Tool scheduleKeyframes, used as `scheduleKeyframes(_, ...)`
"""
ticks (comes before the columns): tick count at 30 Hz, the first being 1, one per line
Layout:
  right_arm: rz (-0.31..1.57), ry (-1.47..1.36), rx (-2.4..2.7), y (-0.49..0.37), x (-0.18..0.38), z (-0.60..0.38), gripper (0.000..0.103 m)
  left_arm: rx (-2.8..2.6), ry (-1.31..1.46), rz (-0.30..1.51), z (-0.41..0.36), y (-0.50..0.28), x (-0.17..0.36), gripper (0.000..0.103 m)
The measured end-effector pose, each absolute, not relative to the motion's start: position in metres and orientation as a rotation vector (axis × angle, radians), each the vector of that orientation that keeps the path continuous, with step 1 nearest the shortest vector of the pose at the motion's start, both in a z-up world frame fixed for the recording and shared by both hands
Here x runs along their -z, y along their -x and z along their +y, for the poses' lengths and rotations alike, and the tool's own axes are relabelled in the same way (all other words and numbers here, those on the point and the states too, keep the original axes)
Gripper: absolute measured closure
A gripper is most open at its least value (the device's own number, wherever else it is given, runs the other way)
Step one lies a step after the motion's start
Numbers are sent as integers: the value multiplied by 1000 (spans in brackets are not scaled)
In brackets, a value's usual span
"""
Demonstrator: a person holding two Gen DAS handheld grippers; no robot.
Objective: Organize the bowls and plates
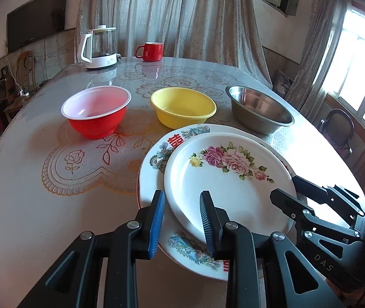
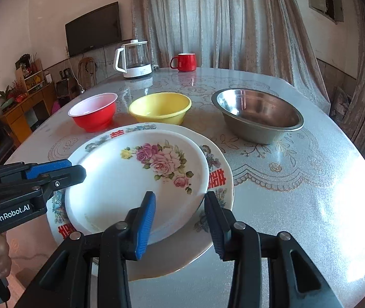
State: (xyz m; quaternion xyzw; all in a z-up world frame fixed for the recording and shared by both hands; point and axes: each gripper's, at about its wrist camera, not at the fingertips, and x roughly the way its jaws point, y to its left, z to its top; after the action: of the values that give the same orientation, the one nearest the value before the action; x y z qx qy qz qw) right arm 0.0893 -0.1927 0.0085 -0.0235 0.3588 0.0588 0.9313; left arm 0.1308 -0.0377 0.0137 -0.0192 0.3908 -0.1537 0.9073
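A white rose-patterned plate (image 1: 229, 179) (image 2: 136, 179) lies stacked on a larger white plate with red characters (image 1: 154, 159) (image 2: 219, 179) near the table's front. Behind stand a red bowl (image 1: 96, 111) (image 2: 94, 111), a yellow bowl (image 1: 182, 107) (image 2: 160, 107) and a steel bowl (image 1: 260, 109) (image 2: 258, 114). My left gripper (image 1: 182, 200) (image 2: 79, 173) is open over the plates' left front rim. My right gripper (image 2: 179, 200) (image 1: 285, 192) is open over their right front rim. Neither holds anything.
A white electric kettle (image 1: 99, 47) (image 2: 133, 60) and a red mug (image 1: 151, 51) (image 2: 185, 62) stand at the table's far edge. The round table (image 1: 28, 179) (image 2: 310, 179) has a lace-pattern cover. Chairs, curtains and a cabinet surround it.
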Motion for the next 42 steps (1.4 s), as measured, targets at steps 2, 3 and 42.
scheduleKeyframes(2, 736, 94, -115, -90, -8, -188, 62, 303, 45, 800, -36, -128, -16, 74)
scheduleKeyframes(3, 744, 96, -124, -90, -8, -187, 62, 300, 49, 797, -35, -127, -16, 73)
scheduleKeyframes(42, 742, -138, -32, -91, -9, -231, 87, 199, 116, 792, -7, -118, -5, 65)
